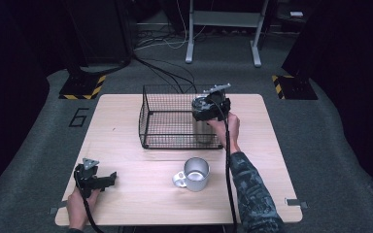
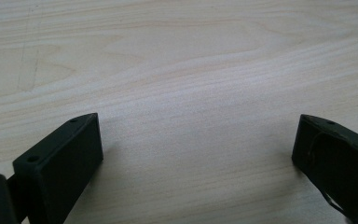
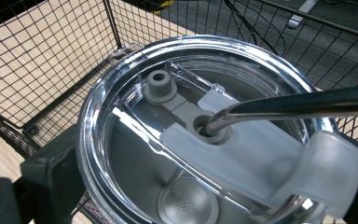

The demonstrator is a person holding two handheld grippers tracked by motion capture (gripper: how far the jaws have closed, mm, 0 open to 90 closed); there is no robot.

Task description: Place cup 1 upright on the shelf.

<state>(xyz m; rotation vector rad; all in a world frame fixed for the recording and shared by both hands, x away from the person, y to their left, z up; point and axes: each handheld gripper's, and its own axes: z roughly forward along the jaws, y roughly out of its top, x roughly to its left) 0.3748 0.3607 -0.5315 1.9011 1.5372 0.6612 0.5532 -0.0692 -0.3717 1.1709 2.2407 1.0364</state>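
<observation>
High view: right gripper (image 1: 209, 108) on tumbler (image 1: 203, 124) (lidded)

Tumbler (image 1: 203, 127) in the right part of the wire basket (image 1: 167, 118): upper part hidden behind the right gripper (image 1: 212, 104) in the high view. In the right gripper view, lid (image 3: 191, 135) cut off at the bottom edge, metal straw (image 3: 303, 105) at the right edge; jaws mostly covered, perhaps pressing the rim. Left gripper (image 2: 196, 154) jaw bases cropped at the lower corners.

The right arm wore a dark patterned sleeve (image 1: 252, 189). Both claws were black, with long black cables (image 1: 229, 160).
</observation>
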